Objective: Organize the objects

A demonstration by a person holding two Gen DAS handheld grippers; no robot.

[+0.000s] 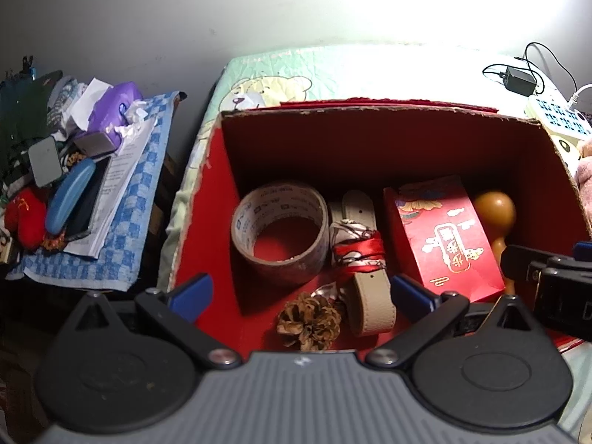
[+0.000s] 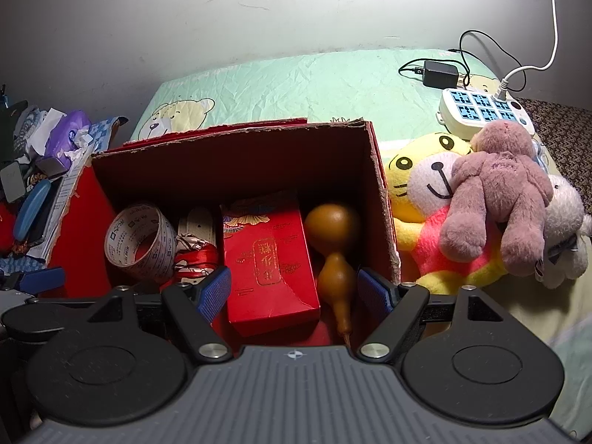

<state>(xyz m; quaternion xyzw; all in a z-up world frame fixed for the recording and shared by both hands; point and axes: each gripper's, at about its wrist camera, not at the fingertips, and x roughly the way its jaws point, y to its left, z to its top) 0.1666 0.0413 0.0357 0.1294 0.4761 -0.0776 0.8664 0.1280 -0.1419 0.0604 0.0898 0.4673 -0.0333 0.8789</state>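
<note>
from the left wrist view, the left gripper (image 1: 301, 292) hangs with its fingers spread wide and empty over the near wall of the red cardboard box (image 1: 370, 118), which sits on the green bedsheet (image 1: 333, 70). inside lie a tape roll (image 1: 280, 235), a rolled beige belt (image 1: 364, 255) tied with red ribbon, and a pine cone (image 1: 309, 321) near the front. the cone looks light and brittle, best pinched gently across its body; the tape is stiff and could be taken across its wall. the box walls stand high, so i'd expect entry from straight above only.

from the right wrist view, the right gripper (image 2: 294, 292) is also wide and holding nothing, poised over a red gift box (image 2: 268, 259) and a gourd (image 2: 335, 251). the gourd looks smooth and slippery; its narrow waist seems the safest hold. it sits tight between gift box and the cardboard wall, leaving little finger room. soft toys (image 2: 481, 207) crowd the outside right
</note>
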